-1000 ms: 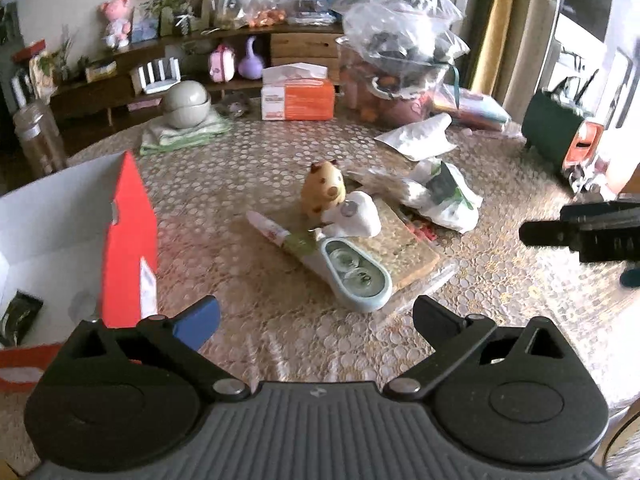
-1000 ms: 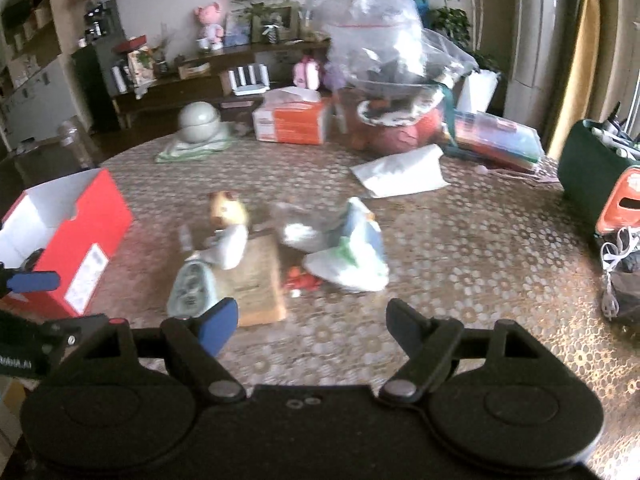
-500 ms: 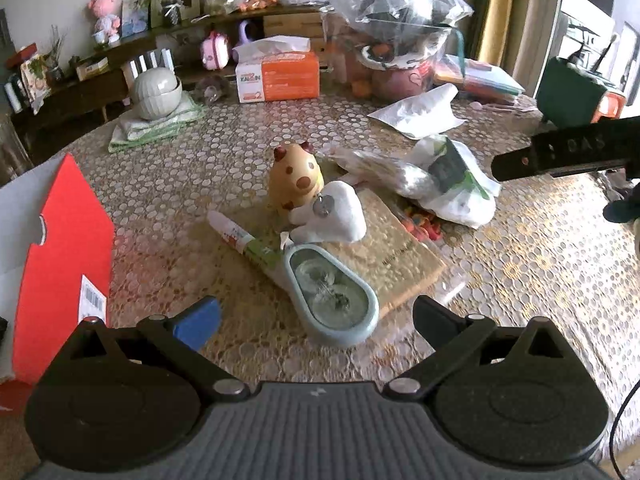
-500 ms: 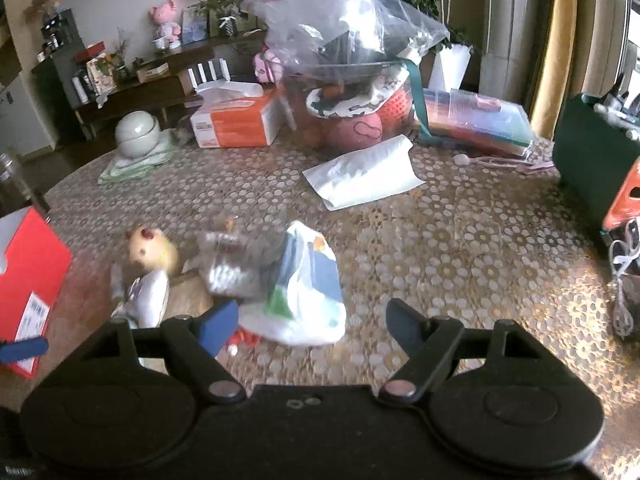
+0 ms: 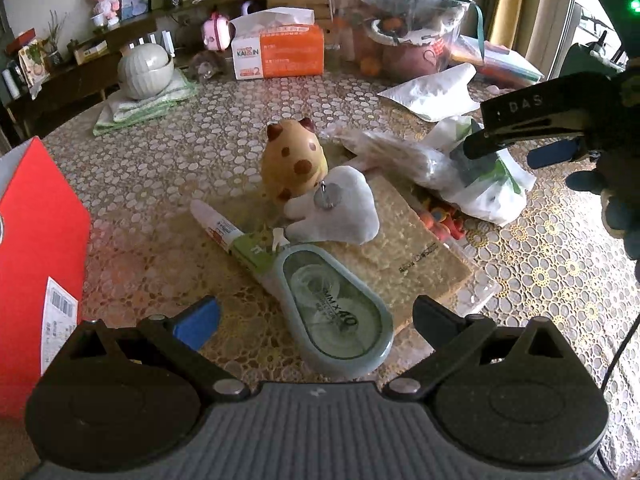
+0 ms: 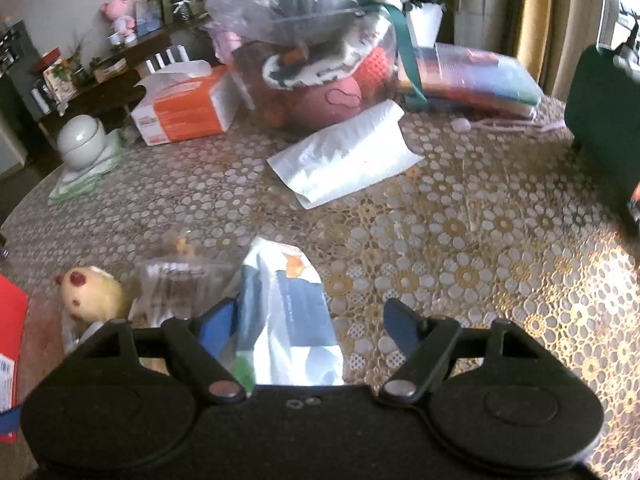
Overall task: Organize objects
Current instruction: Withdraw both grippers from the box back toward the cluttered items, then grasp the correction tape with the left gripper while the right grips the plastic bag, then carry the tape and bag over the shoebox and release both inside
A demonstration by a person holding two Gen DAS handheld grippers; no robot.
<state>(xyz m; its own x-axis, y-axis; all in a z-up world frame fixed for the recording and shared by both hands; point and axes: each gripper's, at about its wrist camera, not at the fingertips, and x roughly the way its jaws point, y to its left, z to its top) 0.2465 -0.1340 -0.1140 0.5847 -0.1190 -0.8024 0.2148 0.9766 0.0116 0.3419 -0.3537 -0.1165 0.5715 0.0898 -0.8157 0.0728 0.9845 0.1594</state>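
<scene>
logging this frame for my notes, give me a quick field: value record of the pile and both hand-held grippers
pile: correction tape, glue tube, spotted toy, white tooth-shaped plush, tan notebook, plastic bag
box: red box, at left
left hand-held gripper: open, over correction tape
right hand-held gripper: jaws closing, plastic bag between, not gripped
surface: patterned tablecloth

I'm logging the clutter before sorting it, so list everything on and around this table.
correction tape: 1, pale teal, nearest the left gripper
tube: 1, white and green, beside the tape
notebook: 1, tan, under the tooth plush
tooth plush: 1, white
spotted toy: 1, yellow-brown
printed bag: 1, white and blue, between the right gripper's fingers
red box: 1, left edge
tissue box: 1, orange, far side
left gripper: open
right gripper: closing, not yet gripping
</scene>
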